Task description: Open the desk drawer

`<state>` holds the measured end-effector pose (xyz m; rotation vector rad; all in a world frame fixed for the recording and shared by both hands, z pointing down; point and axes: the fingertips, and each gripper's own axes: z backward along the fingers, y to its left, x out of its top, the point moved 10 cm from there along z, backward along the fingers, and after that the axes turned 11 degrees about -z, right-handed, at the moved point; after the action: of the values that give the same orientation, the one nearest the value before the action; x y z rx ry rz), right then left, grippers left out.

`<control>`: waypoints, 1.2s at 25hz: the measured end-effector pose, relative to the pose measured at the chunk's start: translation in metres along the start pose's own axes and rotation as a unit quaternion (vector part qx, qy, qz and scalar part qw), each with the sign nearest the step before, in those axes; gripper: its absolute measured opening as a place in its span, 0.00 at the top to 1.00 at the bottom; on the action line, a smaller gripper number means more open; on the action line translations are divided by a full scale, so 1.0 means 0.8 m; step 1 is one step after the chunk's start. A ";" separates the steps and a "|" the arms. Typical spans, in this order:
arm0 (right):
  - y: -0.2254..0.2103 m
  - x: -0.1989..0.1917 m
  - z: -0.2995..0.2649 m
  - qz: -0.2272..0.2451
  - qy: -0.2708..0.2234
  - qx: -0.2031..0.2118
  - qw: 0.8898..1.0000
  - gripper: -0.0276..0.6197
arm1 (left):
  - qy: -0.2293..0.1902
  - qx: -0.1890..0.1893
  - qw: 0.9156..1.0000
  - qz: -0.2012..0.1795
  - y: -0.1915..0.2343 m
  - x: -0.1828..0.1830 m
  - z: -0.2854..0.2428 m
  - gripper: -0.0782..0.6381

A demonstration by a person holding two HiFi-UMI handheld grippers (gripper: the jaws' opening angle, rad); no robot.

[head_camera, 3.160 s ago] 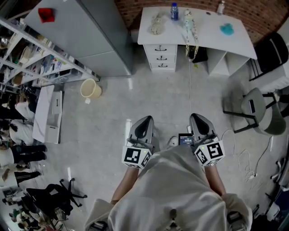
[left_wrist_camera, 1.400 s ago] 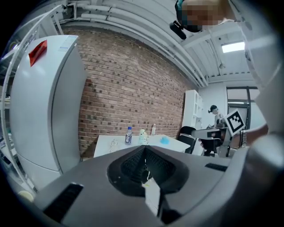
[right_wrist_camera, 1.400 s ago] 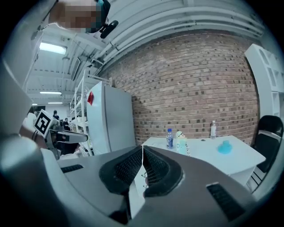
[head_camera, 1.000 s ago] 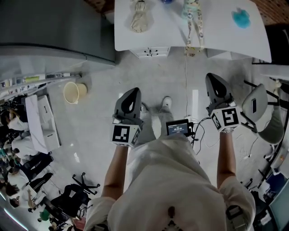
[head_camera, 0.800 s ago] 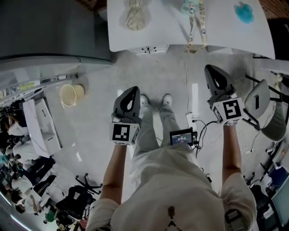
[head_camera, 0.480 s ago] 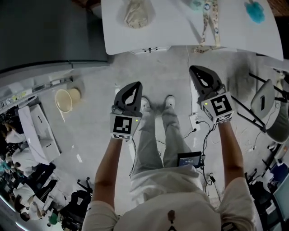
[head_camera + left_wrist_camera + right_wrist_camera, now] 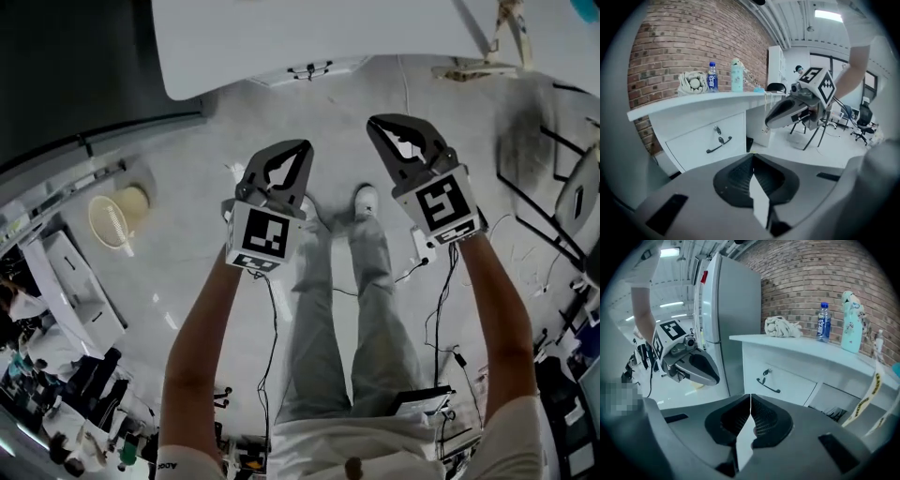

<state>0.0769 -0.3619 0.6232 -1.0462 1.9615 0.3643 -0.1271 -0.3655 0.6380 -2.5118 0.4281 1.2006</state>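
The white desk [image 7: 309, 33] spans the far side. Its drawer [image 7: 705, 140], under the desk's left end, sits closed. Nearer, apart from it, the left tool [image 7: 302, 147] and right tool [image 7: 373, 123] point toward it, each with jaws together on nothing. The drawer's dark handle [image 7: 718, 144] is untouched.

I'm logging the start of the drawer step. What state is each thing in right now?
desk drawer: shut, its handle untouched.
left gripper: jaws together, empty.
right gripper: jaws together, empty.
water bottle: upright on the desk, capped.
teal bottle: upright beside the water bottle.
cloth: bundled on the desktop.
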 end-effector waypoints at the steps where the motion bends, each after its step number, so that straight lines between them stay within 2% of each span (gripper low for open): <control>1: 0.001 -0.011 -0.011 0.007 0.005 0.003 1.000 0.91 | 0.005 -0.007 1.000 -0.009 -0.003 -0.012 -0.010 0.88; 9: 0.000 -0.086 -0.086 0.035 0.041 0.031 0.998 0.91 | 0.032 -0.017 0.999 -0.035 -0.009 -0.090 -0.083 0.88; 14: 0.002 -0.104 -0.129 0.094 0.074 0.038 0.992 0.91 | 0.057 -0.038 0.995 -0.073 -0.002 -0.111 -0.116 0.88; 20: -0.009 -0.127 -0.172 0.192 0.098 0.017 0.976 0.91 | 0.099 -0.018 0.984 -0.145 0.016 -0.132 -0.158 0.88; 25: -0.020 -0.136 -0.196 0.207 0.112 0.010 0.972 0.91 | 0.134 -0.005 0.974 -0.182 0.028 -0.141 -0.186 0.88; 27: -0.022 -0.140 -0.202 0.210 0.119 0.008 0.970 0.91 | 0.142 -0.015 0.971 -0.194 0.024 -0.146 -0.191 0.88; 30: -0.030 -0.154 -0.215 0.220 0.132 0.014 0.966 0.91 | 0.152 -0.057 0.967 -0.199 0.018 -0.159 -0.209 0.86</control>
<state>0.0354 -0.4121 0.8258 -0.6569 2.4361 0.4522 -0.0937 -0.4311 0.8353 -2.7128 -0.0838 0.7102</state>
